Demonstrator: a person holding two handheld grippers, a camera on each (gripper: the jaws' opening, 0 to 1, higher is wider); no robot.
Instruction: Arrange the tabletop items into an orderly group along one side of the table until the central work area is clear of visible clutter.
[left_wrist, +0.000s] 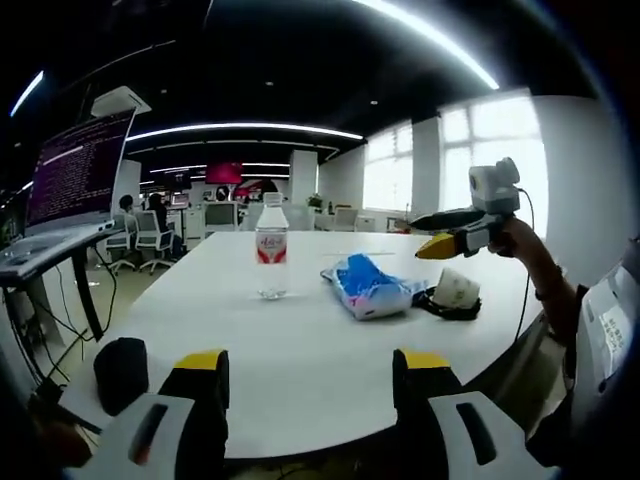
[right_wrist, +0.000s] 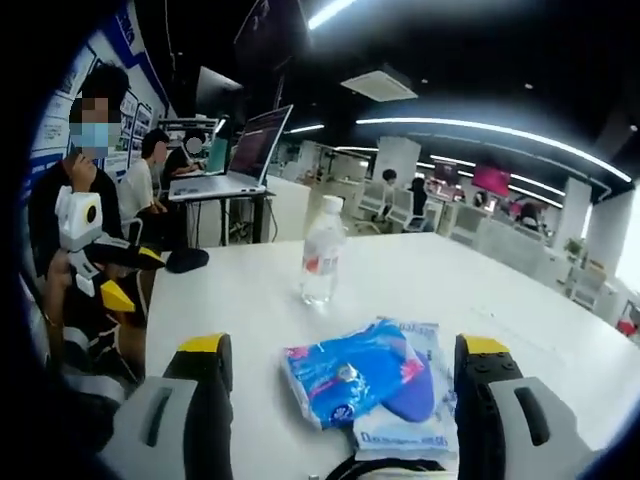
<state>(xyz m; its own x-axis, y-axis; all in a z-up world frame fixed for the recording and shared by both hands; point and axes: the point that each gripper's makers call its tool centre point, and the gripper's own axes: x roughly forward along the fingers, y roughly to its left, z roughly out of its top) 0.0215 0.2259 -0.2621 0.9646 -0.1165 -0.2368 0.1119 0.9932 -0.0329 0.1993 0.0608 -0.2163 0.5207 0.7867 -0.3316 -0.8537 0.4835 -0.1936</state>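
Note:
On the white table (left_wrist: 300, 340), a clear water bottle (left_wrist: 271, 250) with a red label stands upright. Right of it lies a blue-and-white plastic packet (left_wrist: 368, 288), then a white roll (left_wrist: 458, 288) resting on a black cord. My left gripper (left_wrist: 312, 368) is open at the near edge, nothing between its jaws. My right gripper (left_wrist: 437, 235) hovers above the roll. In the right gripper view, my right gripper (right_wrist: 342, 365) is open over the packet (right_wrist: 360, 385), touching nothing. The bottle (right_wrist: 322, 255) stands beyond it, and the left gripper (right_wrist: 133, 276) is at the left.
A black rounded object (left_wrist: 120, 372) sits at the table's left edge, also seen as the black object (right_wrist: 186, 260). An open laptop (right_wrist: 240, 150) stands on a side stand beyond the table, with seated people (right_wrist: 150, 170) near it. Office desks and chairs fill the background.

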